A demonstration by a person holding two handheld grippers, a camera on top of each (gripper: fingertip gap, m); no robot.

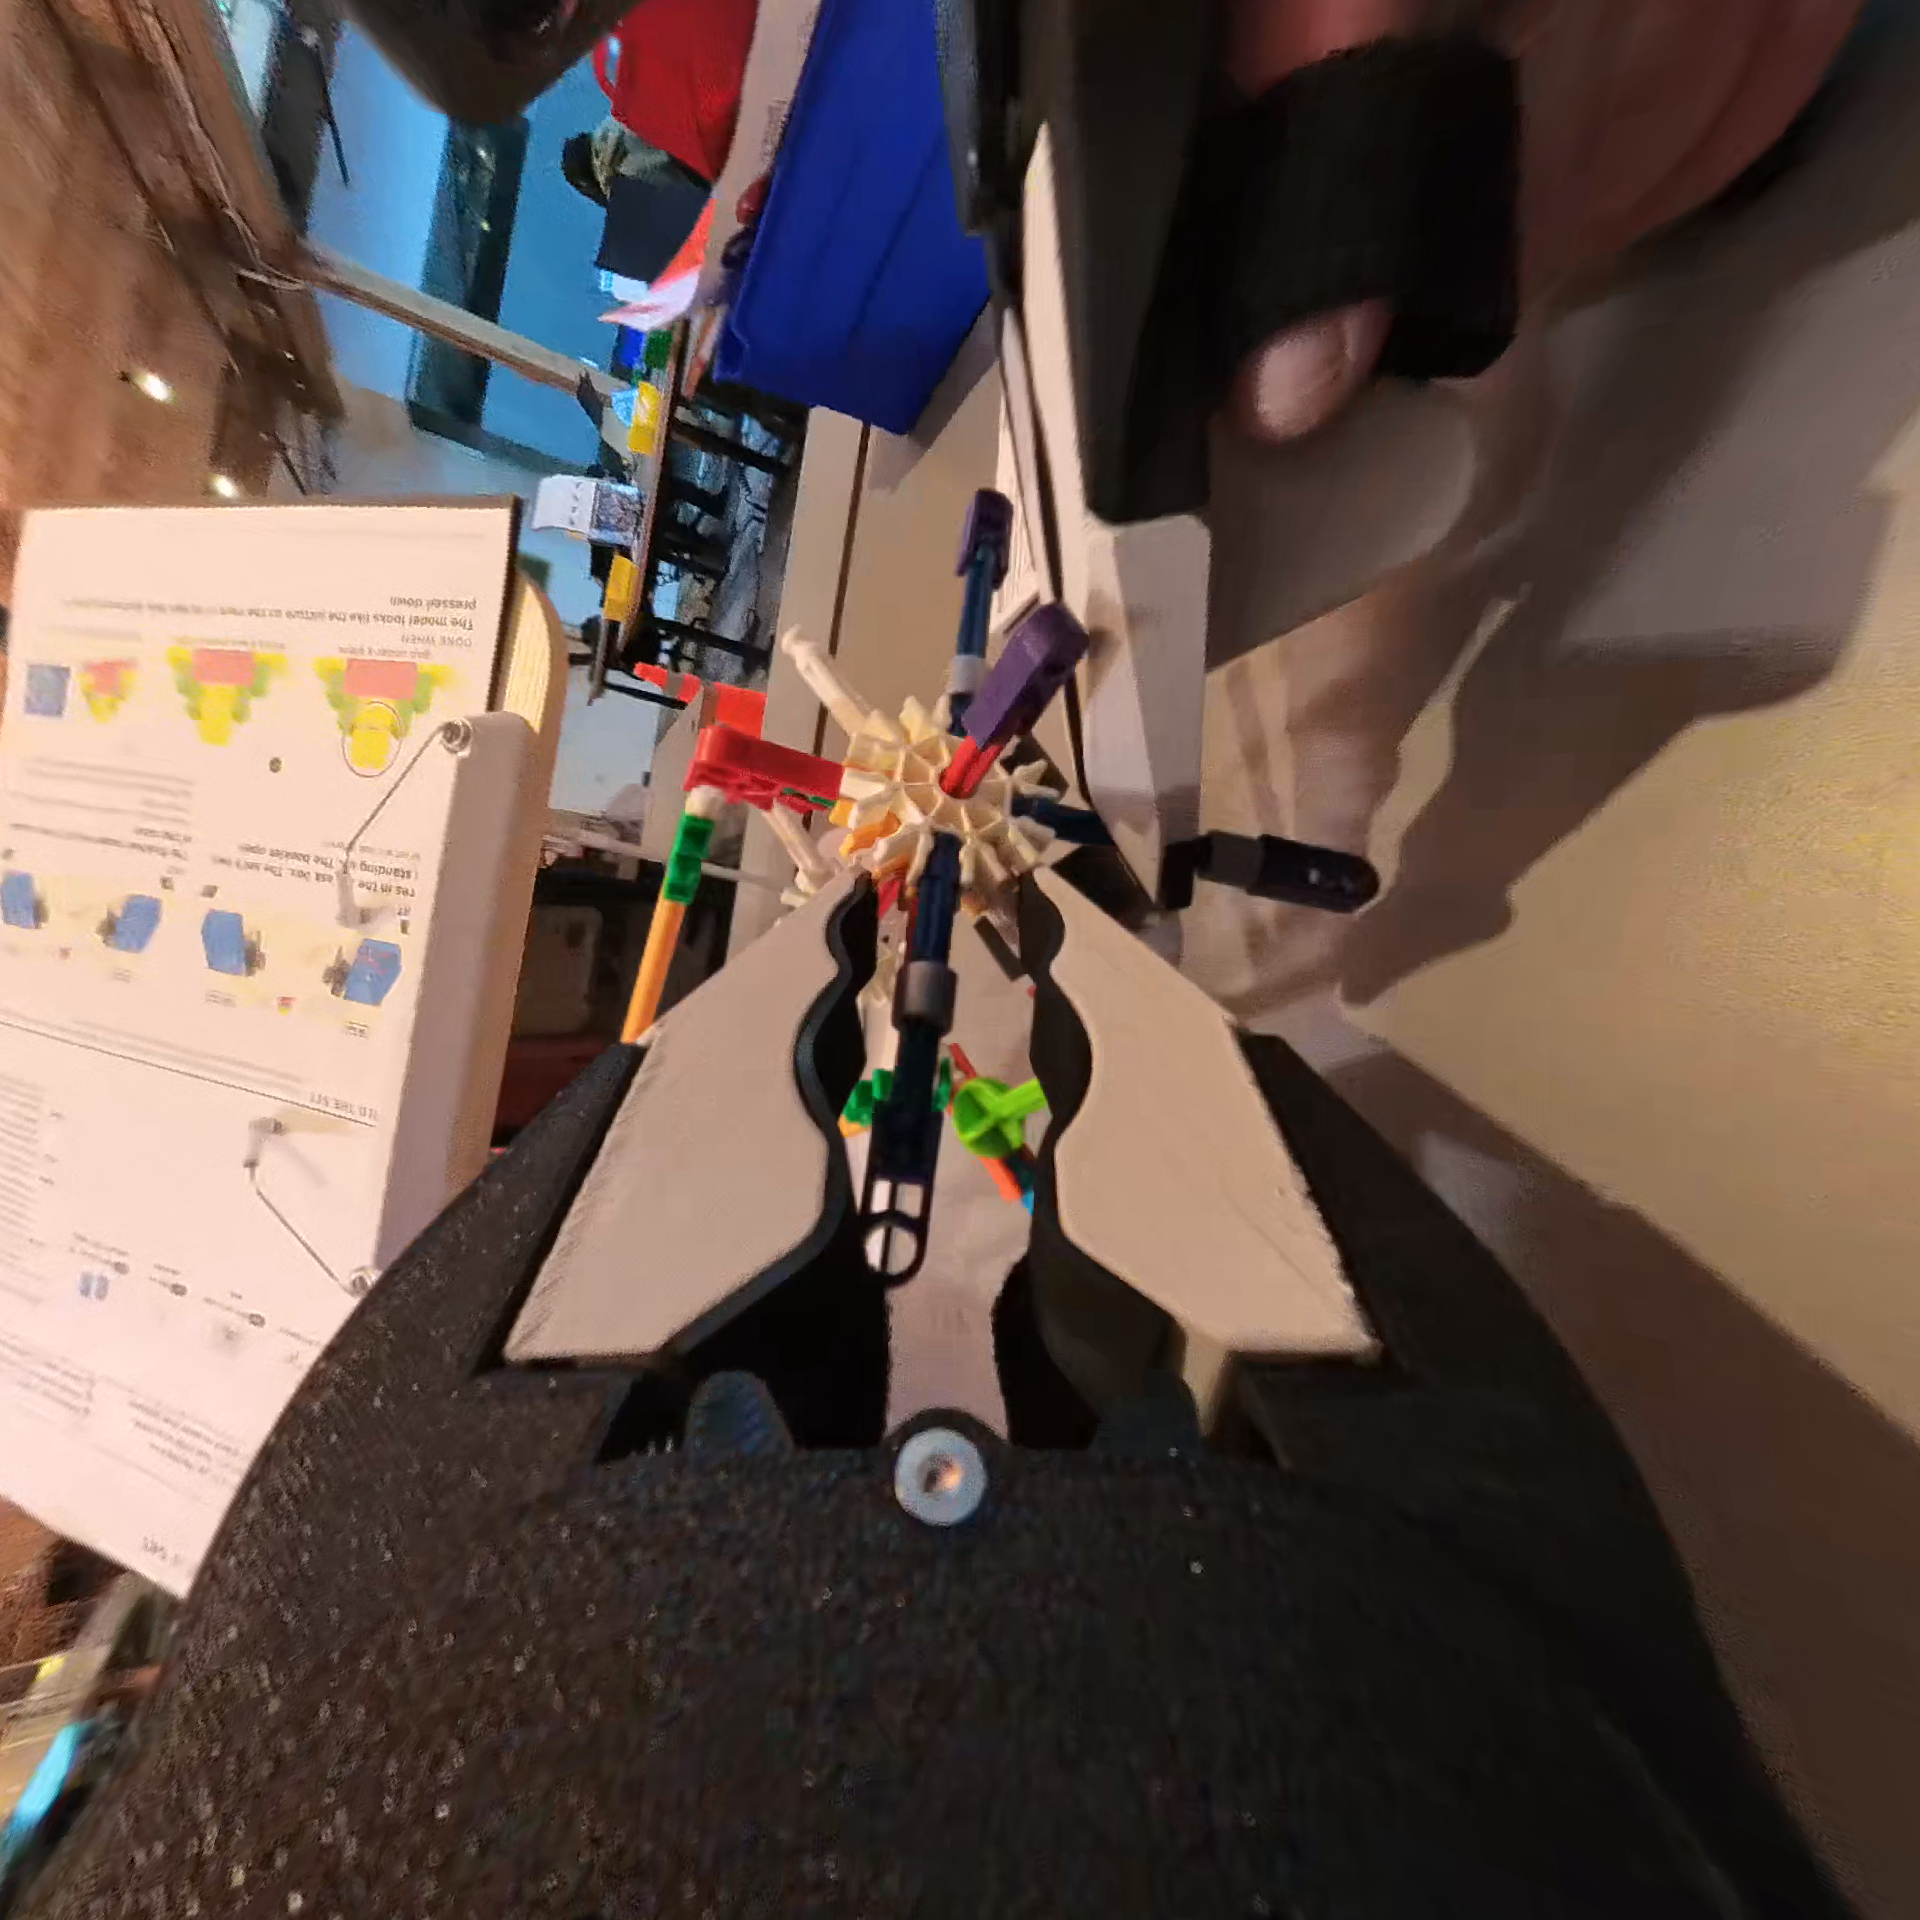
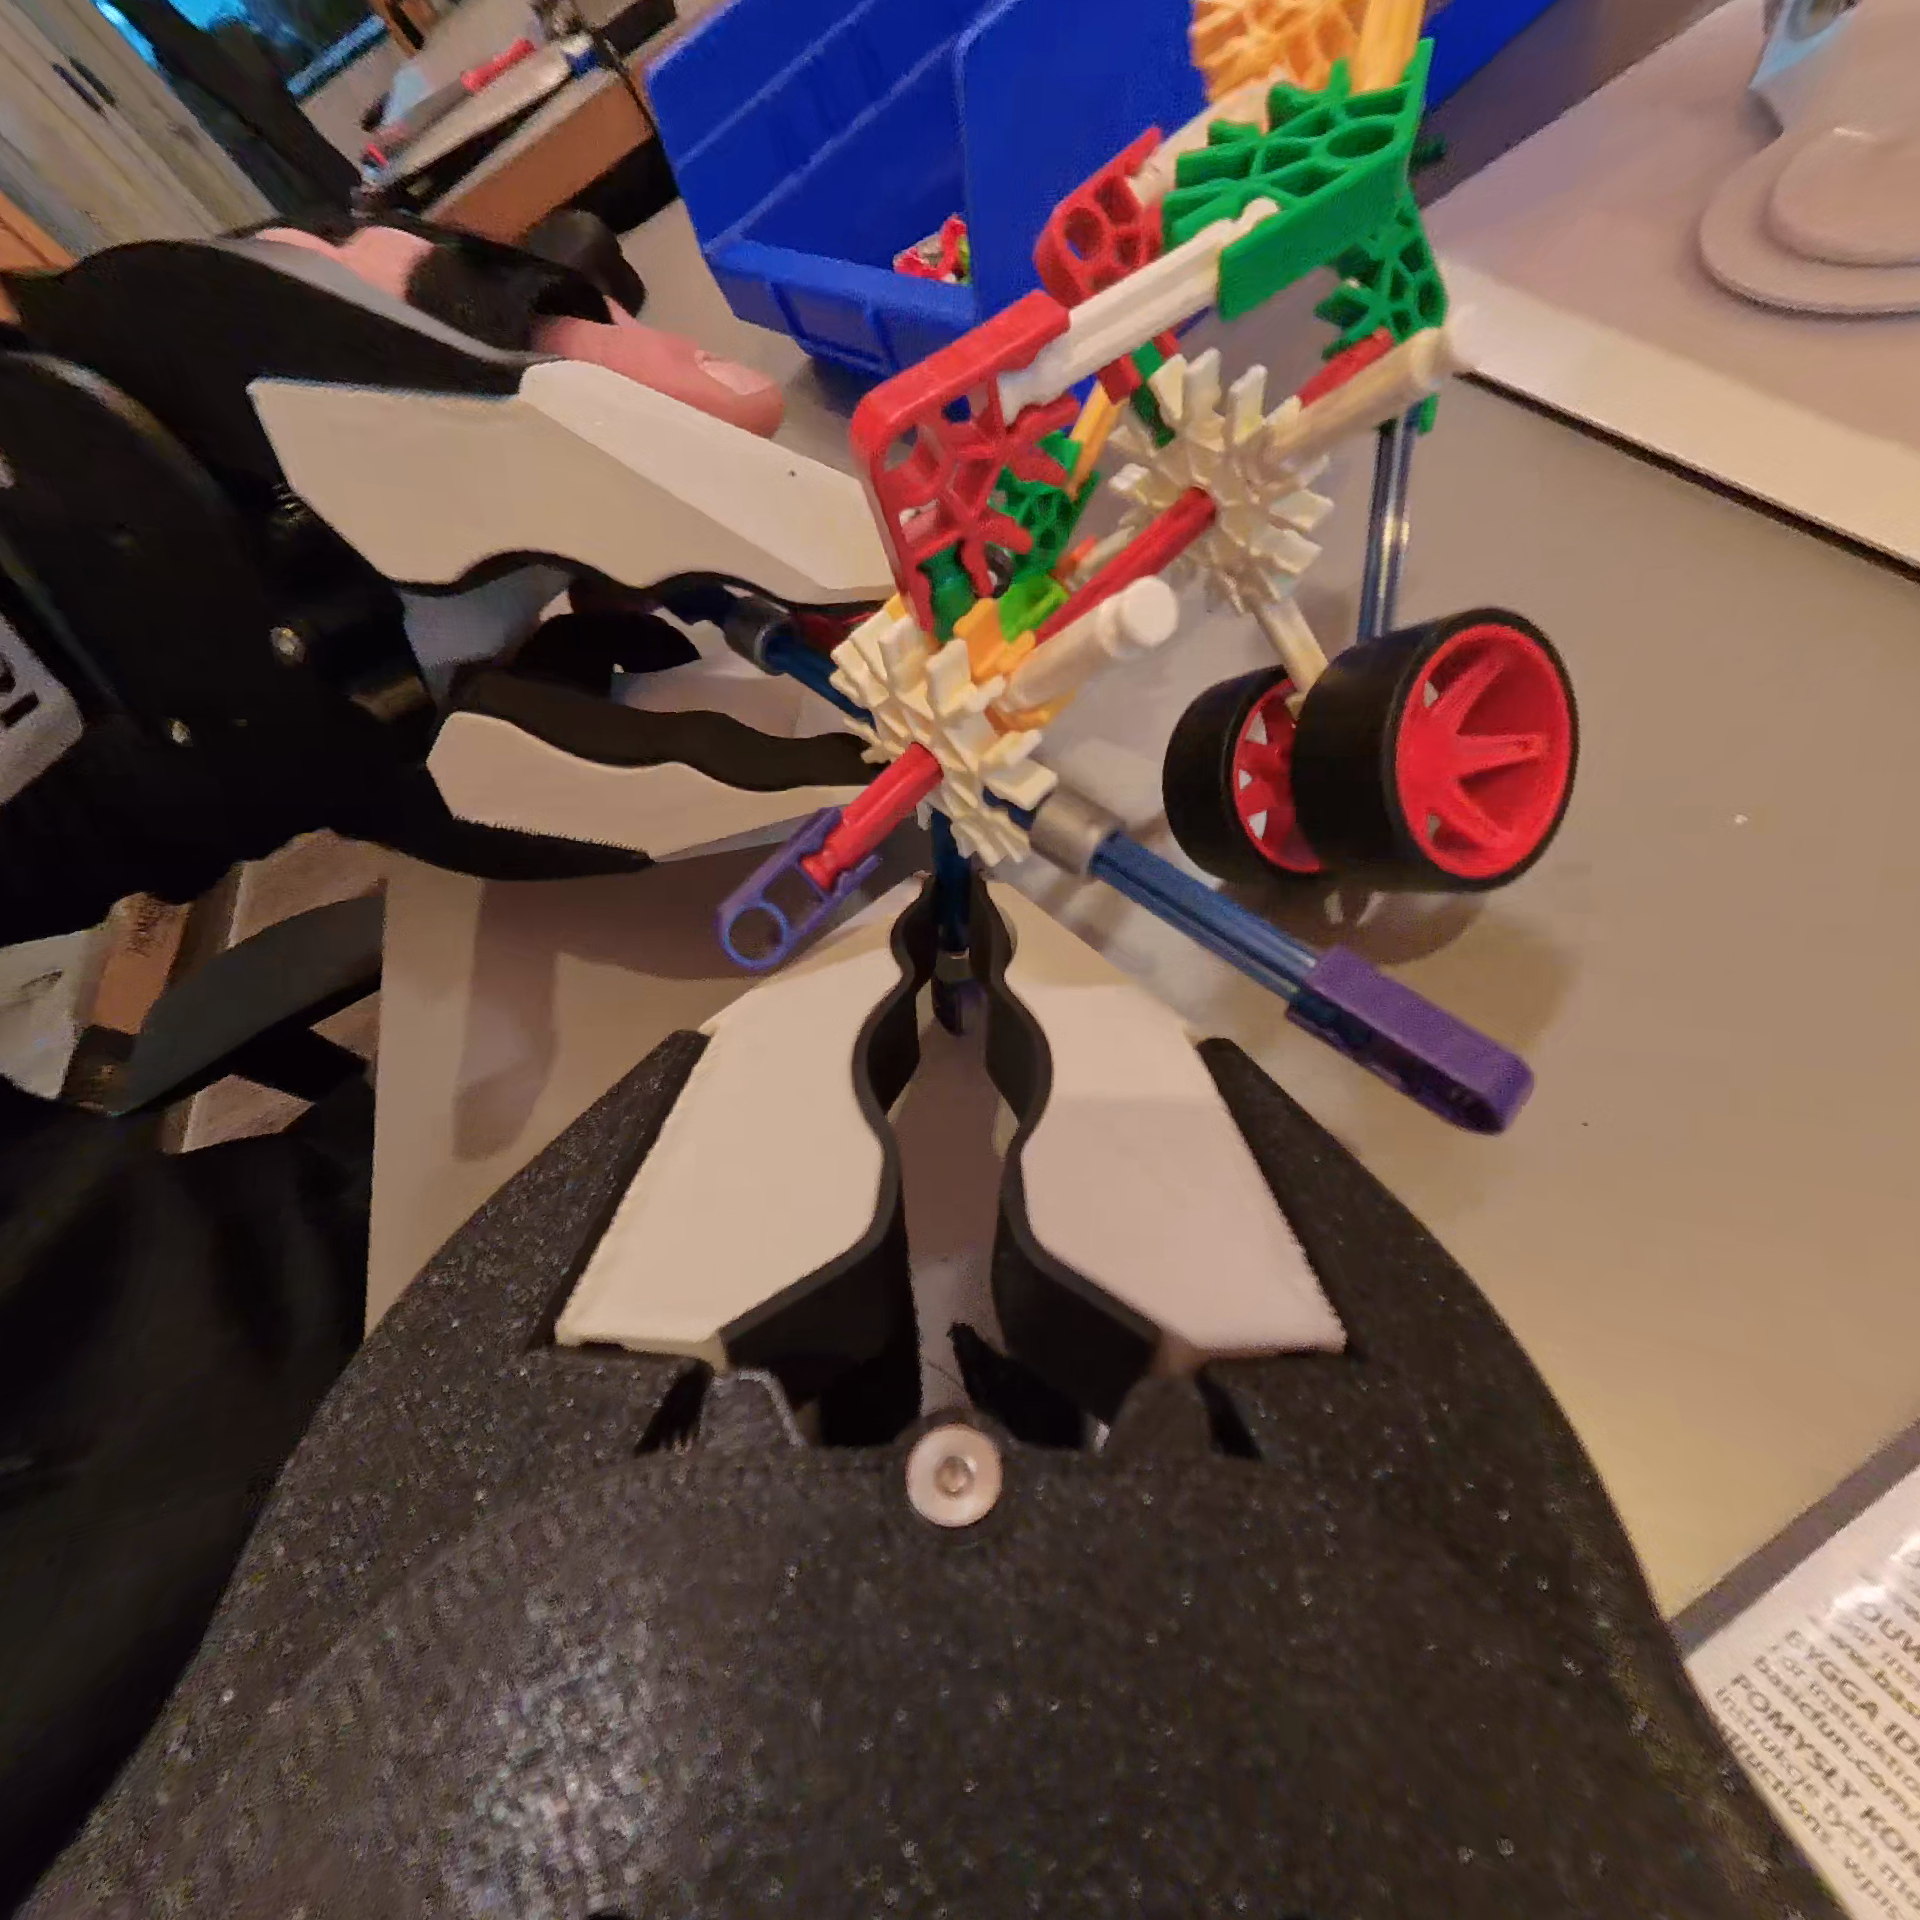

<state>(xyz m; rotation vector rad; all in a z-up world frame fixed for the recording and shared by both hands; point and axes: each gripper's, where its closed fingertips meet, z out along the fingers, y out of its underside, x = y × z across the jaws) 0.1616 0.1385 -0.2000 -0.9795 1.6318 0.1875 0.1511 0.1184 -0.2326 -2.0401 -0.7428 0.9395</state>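
A grey desk (image 2: 1558,1195) is seen under both views, with a blue bin (image 2: 831,135) at its far side and a printed sheet (image 1: 208,831) propped on a stand to the left. Near the middle of the desk a rod-and-connector toy model (image 2: 1174,488) is tilted, its red-hubbed wheels (image 2: 1475,748) resting on the surface.

The model is met from two directions at one white hub (image 2: 945,727). The left claw (image 1: 940,894) is brought in from the side. A dark blue rod (image 1: 920,1039) is laid lengthwise in the channel between its fingers, pointing straight back along the claw's own axis. The fingers are drawn close but a gap is left on either side of the rod, so whether anything is gripped cannot be told.

The right claw (image 2: 951,920) is placed directly below the hub, nearly at right angles to the left one. Its tips are pinched onto a short rod (image 2: 948,873) that hangs from the hub in line with the fingers. A longer rod with a purple connector (image 2: 1413,1039) is splayed off to the right, untouched.
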